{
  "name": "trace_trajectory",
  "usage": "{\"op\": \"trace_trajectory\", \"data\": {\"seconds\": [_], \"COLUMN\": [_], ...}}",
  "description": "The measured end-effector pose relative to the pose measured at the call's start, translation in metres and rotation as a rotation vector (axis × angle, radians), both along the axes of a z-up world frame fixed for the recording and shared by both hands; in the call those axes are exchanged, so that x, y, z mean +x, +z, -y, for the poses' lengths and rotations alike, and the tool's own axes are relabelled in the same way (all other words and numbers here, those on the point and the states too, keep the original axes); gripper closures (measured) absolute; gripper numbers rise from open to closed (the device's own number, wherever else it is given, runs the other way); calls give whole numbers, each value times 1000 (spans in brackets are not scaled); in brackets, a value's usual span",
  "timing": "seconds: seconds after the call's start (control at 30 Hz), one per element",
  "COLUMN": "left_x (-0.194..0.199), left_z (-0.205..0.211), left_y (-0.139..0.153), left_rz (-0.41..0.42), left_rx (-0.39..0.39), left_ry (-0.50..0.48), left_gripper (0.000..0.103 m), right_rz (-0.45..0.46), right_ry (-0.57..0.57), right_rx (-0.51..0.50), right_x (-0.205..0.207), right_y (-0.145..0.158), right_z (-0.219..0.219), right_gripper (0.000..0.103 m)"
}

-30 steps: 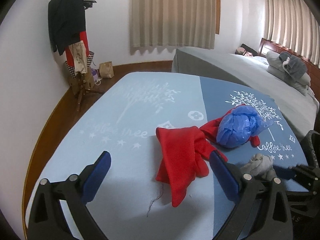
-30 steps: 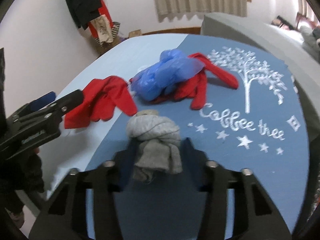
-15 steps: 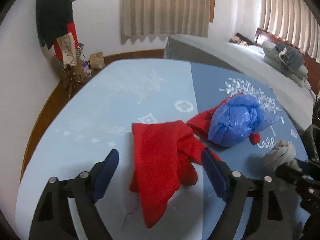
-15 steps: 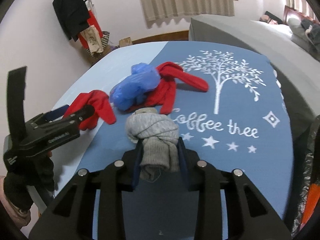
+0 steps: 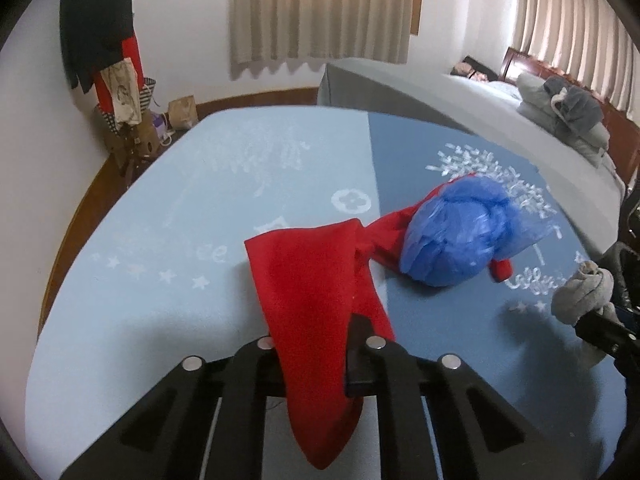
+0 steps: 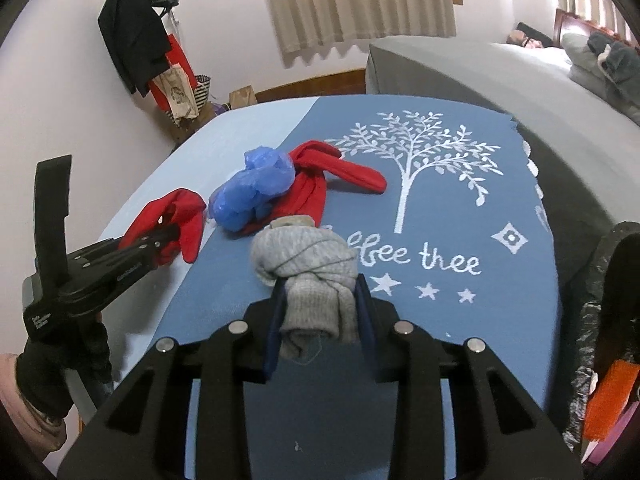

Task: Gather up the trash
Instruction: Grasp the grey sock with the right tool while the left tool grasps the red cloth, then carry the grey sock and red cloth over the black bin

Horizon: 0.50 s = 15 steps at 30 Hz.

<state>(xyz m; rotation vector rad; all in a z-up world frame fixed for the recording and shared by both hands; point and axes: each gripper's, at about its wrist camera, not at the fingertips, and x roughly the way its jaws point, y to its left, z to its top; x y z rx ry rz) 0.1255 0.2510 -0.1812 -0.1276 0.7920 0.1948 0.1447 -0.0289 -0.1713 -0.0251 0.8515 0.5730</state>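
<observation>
Red cloth (image 5: 308, 300) pinched in your left gripper (image 5: 312, 344), grey knotted sock (image 6: 308, 268) clamped in your right gripper (image 6: 318, 312); lifting may drag the blue bag (image 5: 456, 236) resting just beyond on the cloth's far end.

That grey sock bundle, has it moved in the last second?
Yes. The grey sock bundle, clamped in the right gripper, has come up off the blue blanket, away from the lettering.

Bare blue blanket (image 6: 500, 312) lies open right of the right gripper (image 6: 318, 312); a crumpled blue bag (image 6: 252, 196) blocks ahead-left.
</observation>
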Motion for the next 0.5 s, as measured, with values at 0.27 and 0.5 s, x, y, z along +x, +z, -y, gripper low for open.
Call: {"op": "trace_trajectory", "data": {"seconds": [0.27,0.5], "left_x": [-13,-20], "left_z": [19,42], "left_y": [27,55], "left_rz": [62,115], "left_rx": [13,16], "left_ry": [-39,-78], "left_gripper": [91,91], "right_rz": [31,69], "right_ry": [-22,-45], "right_rx": [25,51], "right_x": [-6,-11], "right_y": [17,36], "right_z": [15,35], "right_gripper": [71,71]}}
